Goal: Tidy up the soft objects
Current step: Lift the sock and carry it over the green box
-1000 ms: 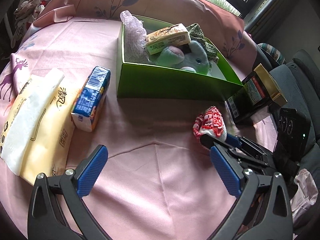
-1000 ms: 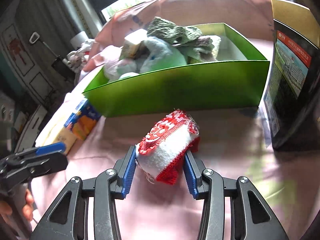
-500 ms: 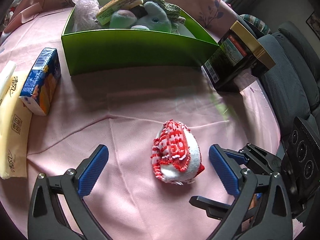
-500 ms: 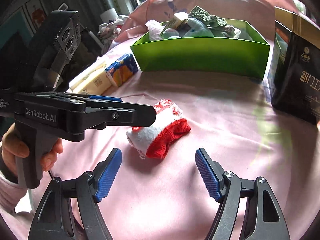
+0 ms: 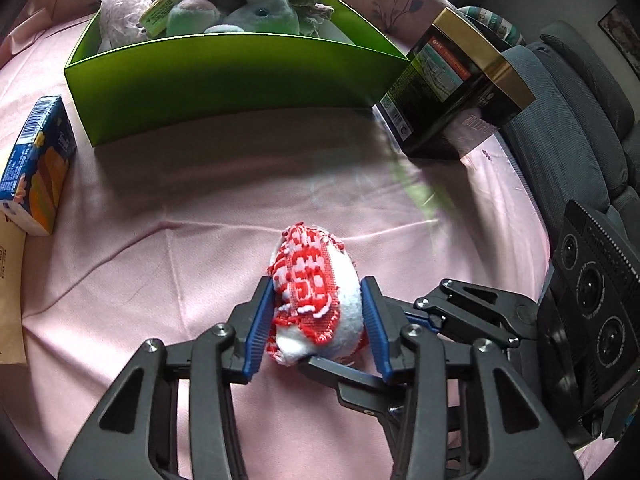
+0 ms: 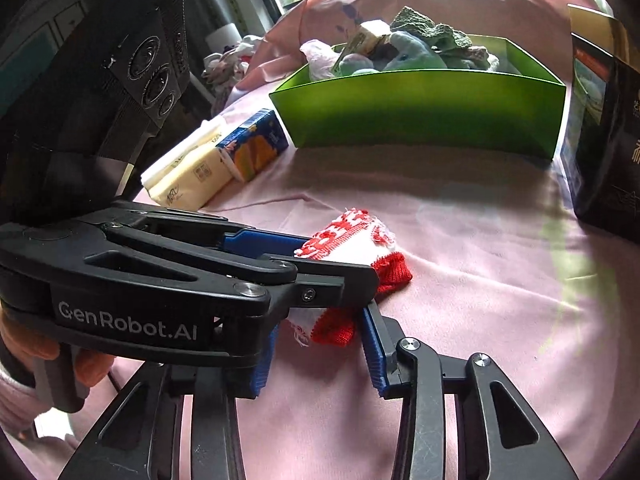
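A rolled red and white knitted sock [image 5: 316, 292] lies on the pink cloth in front of the green box [image 5: 224, 80], which holds plush toys [image 5: 256, 12] and other soft things. My left gripper [image 5: 316, 324] is closing, and its blue pads press on both sides of the sock. My right gripper [image 6: 320, 356] comes in from the other side and is closing too. The sock's red end [image 6: 332, 328] hangs loosely between its pads, and I see a thin gap at each pad. The left gripper's body crosses the right wrist view and hides part of the sock.
A blue tissue pack [image 5: 36, 164] and a yellow tissue pack [image 6: 188, 172] lie left of the box. A black and gold carton [image 5: 448, 92] stands at its right end. A grey sofa [image 5: 560, 128] borders the table on the right. A person's hand [image 6: 24, 356] holds the left gripper.
The right gripper let go of the sock and opened wide, then narrowed around its red end. The left gripper moved over the sock and closed on it.
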Demonstrator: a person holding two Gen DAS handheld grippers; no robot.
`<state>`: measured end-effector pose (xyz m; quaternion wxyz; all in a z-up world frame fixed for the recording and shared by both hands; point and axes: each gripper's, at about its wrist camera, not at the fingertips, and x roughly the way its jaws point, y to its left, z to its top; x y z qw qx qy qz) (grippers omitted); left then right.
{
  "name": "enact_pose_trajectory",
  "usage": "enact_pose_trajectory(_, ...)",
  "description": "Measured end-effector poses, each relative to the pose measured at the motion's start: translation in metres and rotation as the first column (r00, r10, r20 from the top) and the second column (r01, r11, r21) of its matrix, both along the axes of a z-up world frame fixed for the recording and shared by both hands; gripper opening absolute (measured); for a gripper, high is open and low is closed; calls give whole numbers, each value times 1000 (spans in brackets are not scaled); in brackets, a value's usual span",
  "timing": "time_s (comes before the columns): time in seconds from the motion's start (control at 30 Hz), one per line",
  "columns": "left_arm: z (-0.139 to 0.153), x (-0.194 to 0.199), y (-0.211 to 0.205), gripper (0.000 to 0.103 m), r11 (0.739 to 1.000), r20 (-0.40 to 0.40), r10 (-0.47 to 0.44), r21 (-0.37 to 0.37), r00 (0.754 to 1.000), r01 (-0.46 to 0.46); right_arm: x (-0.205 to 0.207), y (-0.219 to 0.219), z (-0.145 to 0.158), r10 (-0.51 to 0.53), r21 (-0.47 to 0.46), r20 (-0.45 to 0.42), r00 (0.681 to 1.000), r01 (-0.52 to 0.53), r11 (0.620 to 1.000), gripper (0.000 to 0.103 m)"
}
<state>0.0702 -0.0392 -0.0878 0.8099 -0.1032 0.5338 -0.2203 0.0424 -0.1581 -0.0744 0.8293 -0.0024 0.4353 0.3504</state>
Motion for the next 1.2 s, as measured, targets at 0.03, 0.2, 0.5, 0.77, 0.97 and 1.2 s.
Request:
enact_pose_trajectory(0.03,2,-1,0,41,1000,8,-1,3,1000,1,0,1,2,4,-1,5,1000,-4,1000,39)
enact_pose_trajectory(0.2,25,1,6,41,1000,77,13,20,997,-14,6,6,20,17,4,58,998,-17,1000,39)
enact_pose_trajectory(0.5,81,36,23,41,997,219,49,51,974,-61,44,28,70,26,29,203,979,-33,999,39)
enact_pose_trajectory(0.77,119,83,30,41,993,313,73,67,947,-98,89,40,103,-18,75,287,958,-3,997,39)
enact_pose_trajectory(0.97,134,120,34,41,992,319,85,59,944,-110,122,43,115,-52,96,308,950,23,995,39)
enact_pose_trajectory(1.2,124,154,36,41,991,274,117,38,955,-132,155,47,106,-72,82,286,955,51,995,39)
